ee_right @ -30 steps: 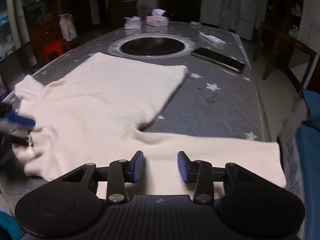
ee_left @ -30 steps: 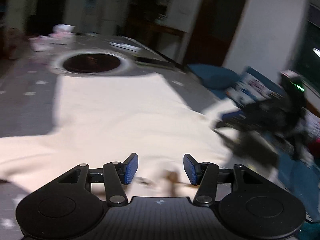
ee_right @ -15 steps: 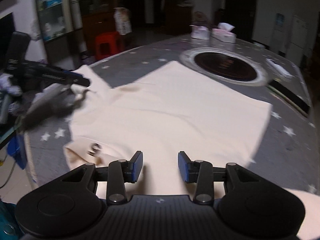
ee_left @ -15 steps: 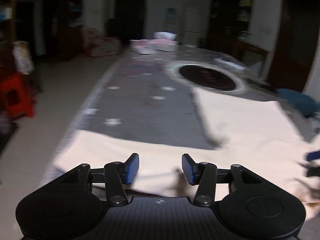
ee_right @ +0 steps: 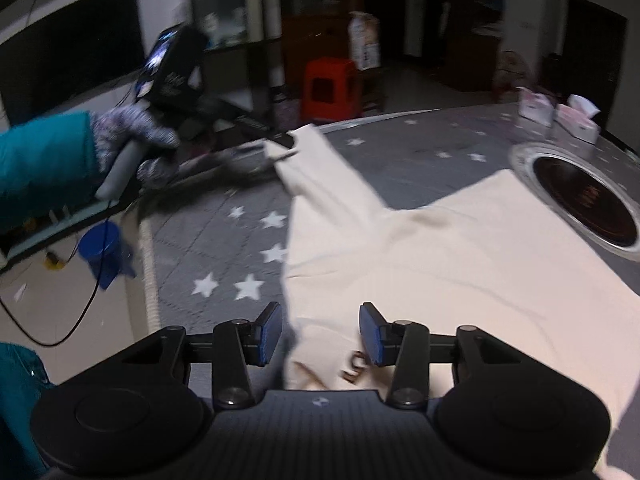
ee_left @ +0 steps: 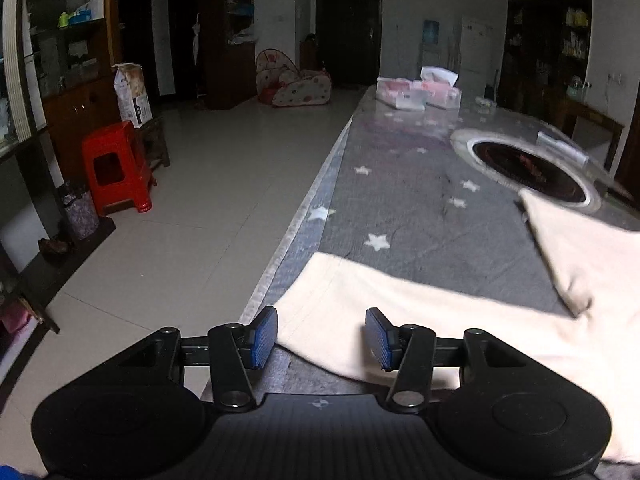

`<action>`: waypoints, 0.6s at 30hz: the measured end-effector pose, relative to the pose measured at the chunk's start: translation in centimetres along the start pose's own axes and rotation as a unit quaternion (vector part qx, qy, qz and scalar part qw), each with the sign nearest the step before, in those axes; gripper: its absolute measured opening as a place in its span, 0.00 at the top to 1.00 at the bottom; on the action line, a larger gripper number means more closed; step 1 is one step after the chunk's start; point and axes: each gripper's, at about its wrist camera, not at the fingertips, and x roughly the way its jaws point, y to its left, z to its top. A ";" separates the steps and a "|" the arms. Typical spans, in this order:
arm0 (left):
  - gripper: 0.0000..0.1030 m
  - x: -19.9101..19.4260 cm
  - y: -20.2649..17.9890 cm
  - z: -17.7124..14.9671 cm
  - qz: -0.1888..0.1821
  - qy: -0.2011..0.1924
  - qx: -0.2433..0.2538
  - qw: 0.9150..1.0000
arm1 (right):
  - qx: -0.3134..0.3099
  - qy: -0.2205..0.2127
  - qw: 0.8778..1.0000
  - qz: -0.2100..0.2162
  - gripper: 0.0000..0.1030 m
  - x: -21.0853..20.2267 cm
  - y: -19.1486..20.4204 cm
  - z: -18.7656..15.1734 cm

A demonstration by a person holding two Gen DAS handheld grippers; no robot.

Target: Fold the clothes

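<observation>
Shirt: the cream long-sleeved cloth shirt [ee_right: 420, 248] lies flat on the grey star-patterned tablecloth [ee_right: 224, 240] — its body reaches right to the round black hotplate [ee_right: 584, 200].
Left gripper: the left gripper [ee_left: 321, 338] is spread wide, holding nothing, over the left sleeve's end near the table edge.
Right gripper: the right gripper [ee_right: 320, 334] is spread too — over the shirt's near edge.
Hand: a gloved hand [ee_right: 132, 140] holds the far gripper.

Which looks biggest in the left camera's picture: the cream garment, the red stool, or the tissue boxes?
1. Cream garment, nearest the camera, which flatters it.
2. Red stool.
3. Tissue boxes, far down the table, so they look small.
</observation>
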 end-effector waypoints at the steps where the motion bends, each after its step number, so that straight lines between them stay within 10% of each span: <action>1: 0.50 0.3 0.1 0.0 0.000 0.003 0.001 1.000 | -0.008 0.004 1.000 0.002 0.61 0.4 0.4 0.0; 8: 0.92 0.6 0.4 0.0 -0.006 -0.001 0.001 1.000 | -0.018 0.027 0.999 -0.017 0.81 2.0 1.2 -0.5; 18: 1.00 -0.6 1.0 -0.2 0.030 -0.009 0.014 0.999 | -0.029 0.034 0.999 0.000 0.92 0.6 1.6 -1.5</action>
